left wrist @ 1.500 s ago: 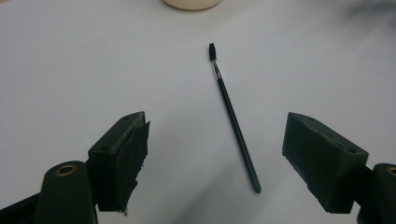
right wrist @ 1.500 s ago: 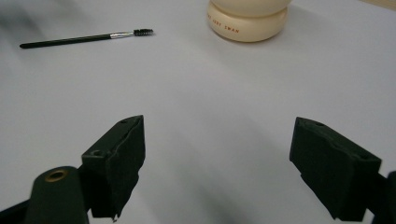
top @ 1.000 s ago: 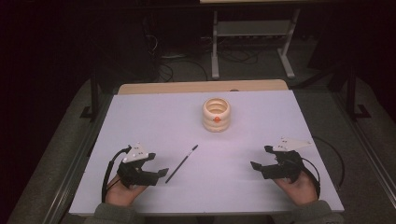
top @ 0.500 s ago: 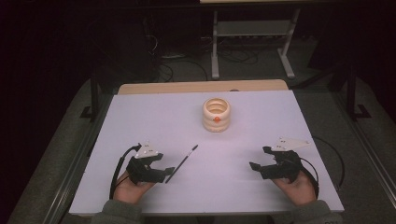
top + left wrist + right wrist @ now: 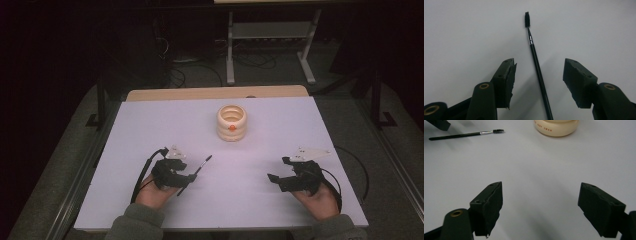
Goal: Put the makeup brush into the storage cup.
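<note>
Over the white surface (image 5: 260, 125) in the high view, the left tool (image 5: 192, 176) is sitting low at the near left with the thin black brush (image 5: 200, 166) running out from between its tips, while the right tool (image 5: 272, 178) is resting well apart at the near right and a cream ribbed jar (image 5: 232, 121) is standing farther back near the middle. Along the left gripper view, the left tool (image 5: 539, 72) is showing its jaws spread, the brush handle (image 5: 537, 67) lying on the surface between them and touching neither, bristle end pointing away. Across the right gripper view, the right tool (image 5: 540, 197) is likewise gaping and carrying nothing, with the brush (image 5: 464, 135) lying far off and the jar (image 5: 556, 127) beyond. Judging from this, a pickup of the brush is being lined up; the next move is calling for the left jaws to close squarely on the slim handle, which may roll or slip.
</note>
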Demonstrator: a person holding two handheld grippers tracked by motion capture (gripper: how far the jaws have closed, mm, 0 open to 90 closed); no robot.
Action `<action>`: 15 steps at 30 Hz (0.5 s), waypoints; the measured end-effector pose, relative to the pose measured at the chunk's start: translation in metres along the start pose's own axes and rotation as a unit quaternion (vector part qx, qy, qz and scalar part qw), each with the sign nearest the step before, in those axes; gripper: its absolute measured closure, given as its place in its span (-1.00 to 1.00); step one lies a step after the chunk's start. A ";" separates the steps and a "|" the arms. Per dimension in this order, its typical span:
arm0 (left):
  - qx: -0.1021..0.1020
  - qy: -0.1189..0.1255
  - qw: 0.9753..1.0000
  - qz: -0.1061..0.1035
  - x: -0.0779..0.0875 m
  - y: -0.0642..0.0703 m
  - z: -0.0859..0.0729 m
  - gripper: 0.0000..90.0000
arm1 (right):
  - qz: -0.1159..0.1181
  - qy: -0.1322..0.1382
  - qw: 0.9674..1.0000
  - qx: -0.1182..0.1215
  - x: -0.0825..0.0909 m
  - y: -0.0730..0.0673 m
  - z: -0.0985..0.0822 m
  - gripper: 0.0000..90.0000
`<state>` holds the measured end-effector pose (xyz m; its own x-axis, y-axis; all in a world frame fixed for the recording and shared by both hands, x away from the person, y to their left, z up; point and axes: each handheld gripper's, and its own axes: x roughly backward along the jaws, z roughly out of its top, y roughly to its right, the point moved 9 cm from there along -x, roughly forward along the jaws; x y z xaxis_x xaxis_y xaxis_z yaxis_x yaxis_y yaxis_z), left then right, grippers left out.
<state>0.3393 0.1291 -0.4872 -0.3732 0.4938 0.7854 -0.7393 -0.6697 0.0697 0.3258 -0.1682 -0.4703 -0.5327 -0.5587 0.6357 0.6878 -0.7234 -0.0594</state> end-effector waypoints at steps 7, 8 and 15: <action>0.009 -0.056 0.998 -0.004 -0.012 -0.005 0.010 0.14 | 0.001 -0.003 1.000 0.000 -0.001 0.000 0.000 -0.57; 0.003 -0.067 0.998 0.003 -0.013 -0.006 0.011 0.14 | 0.002 -0.004 1.000 0.000 -0.001 0.000 0.000 -0.57; 0.007 -0.091 0.996 0.007 -0.026 -0.006 0.019 0.32 | 0.004 -0.004 1.000 0.003 -0.002 0.000 0.000 -0.57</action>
<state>0.3645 0.1101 -0.4965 -0.2754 0.3769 0.8844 -0.7258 -0.6847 0.0658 0.3268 -0.1672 -0.4712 -0.5233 -0.5602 0.6421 0.6943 -0.7172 -0.0600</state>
